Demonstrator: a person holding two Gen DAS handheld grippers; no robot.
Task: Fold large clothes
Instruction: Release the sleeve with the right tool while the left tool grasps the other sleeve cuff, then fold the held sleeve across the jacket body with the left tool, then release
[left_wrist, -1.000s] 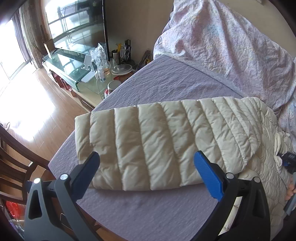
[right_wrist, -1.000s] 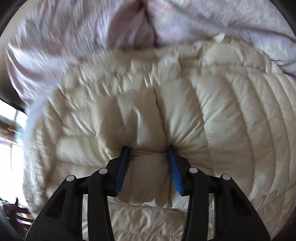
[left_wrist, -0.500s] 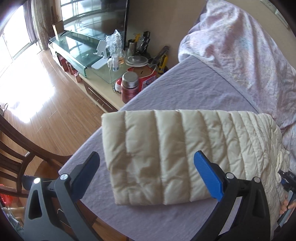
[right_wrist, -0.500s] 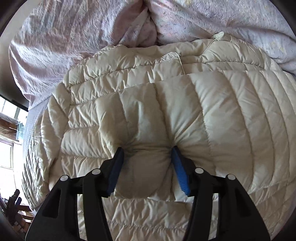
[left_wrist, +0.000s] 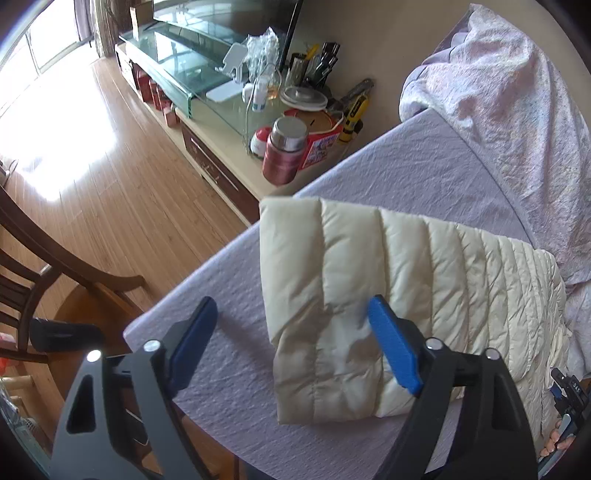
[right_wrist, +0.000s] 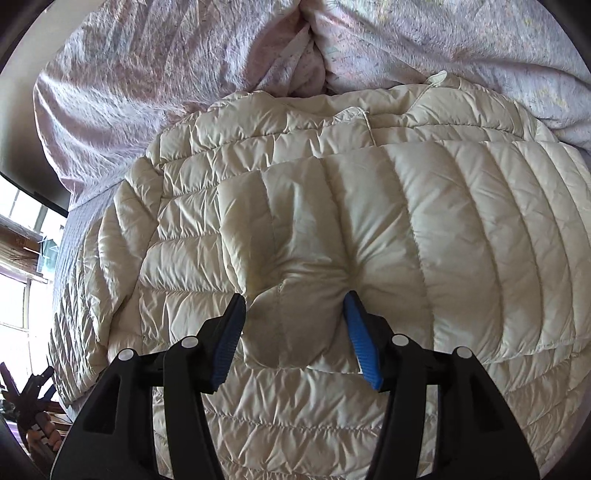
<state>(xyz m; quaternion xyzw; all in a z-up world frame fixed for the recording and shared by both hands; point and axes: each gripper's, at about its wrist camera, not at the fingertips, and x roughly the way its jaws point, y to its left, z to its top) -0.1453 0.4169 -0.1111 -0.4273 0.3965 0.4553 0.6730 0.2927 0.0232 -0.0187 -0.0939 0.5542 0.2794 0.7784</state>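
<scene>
A cream quilted down jacket (left_wrist: 388, 280) lies on the lilac bed sheet (left_wrist: 417, 158), with a folded panel reaching toward the bed's edge. My left gripper (left_wrist: 291, 332) is open and empty, hovering over the near corner of that panel, one finger over the sheet and one over the jacket. In the right wrist view the jacket (right_wrist: 424, 206) fills the frame. My right gripper (right_wrist: 295, 314) is shut on a puffed fold of the jacket (right_wrist: 295, 295), which bulges between the blue pads.
A crumpled pink-lilac duvet (left_wrist: 517, 110) lies behind the jacket. A low cabinet (left_wrist: 229, 162) beside the bed holds a pink flask (left_wrist: 284, 147) and clutter. A wooden chair (left_wrist: 55, 266) stands on the wood floor at left.
My left gripper has swung left toward the bed's edge, so the jacket panel sits further right in its view. My right gripper keeps its hold on the fold and has opened slightly wider.
</scene>
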